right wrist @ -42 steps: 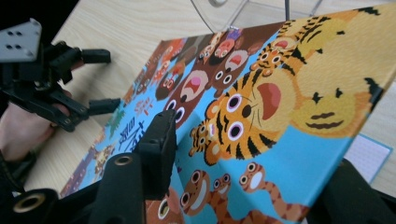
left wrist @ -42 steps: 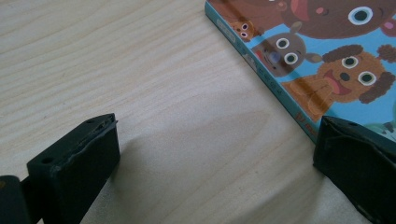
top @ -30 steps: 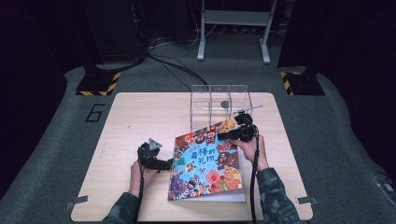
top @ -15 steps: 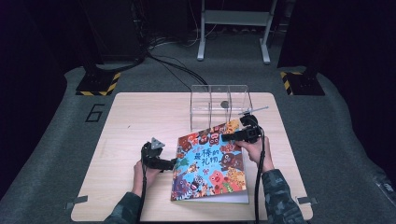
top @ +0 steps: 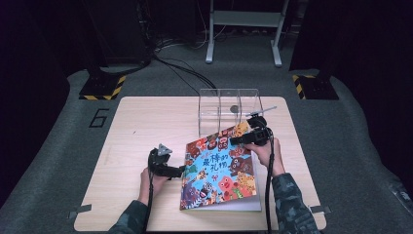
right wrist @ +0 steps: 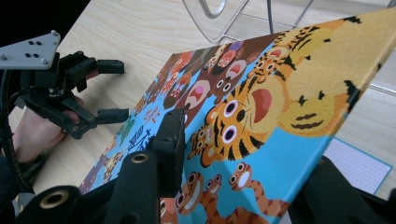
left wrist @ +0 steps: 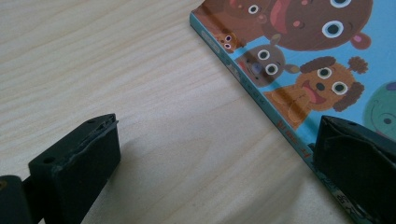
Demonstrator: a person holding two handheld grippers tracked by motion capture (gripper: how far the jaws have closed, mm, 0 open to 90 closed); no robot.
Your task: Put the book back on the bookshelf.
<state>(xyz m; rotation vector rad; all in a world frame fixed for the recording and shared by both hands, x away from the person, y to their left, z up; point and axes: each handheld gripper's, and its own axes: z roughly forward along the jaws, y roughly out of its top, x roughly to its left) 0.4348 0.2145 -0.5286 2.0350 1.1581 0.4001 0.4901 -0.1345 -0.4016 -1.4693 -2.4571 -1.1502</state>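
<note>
Colourful book (top: 221, 165) cover | right gripper (right wrist: 243, 186) fingers clamp it | left gripper (left wrist: 210, 172) fingers spread

You had a pale, matt wooden table (top: 146, 126) under you, its fine grain plain in the left gripper view. The colourful picture book (top: 221, 165) showed a smooth, slightly glossy printed card cover, and a white dotted paper page (right wrist: 359, 163) lay beneath its lifted edge. The clear rack with dividers (top: 229, 105) looked like glossy transparent plastic. Your left gripper (top: 181, 170) and right gripper (top: 234, 141) were matt black plastic; the left's jaw pads (left wrist: 84, 154) looked rough and chipped at the edges, and it carried a dull grey plate (right wrist: 28, 49). Your sleeves (top: 292, 204) were camouflage cloth.
</note>
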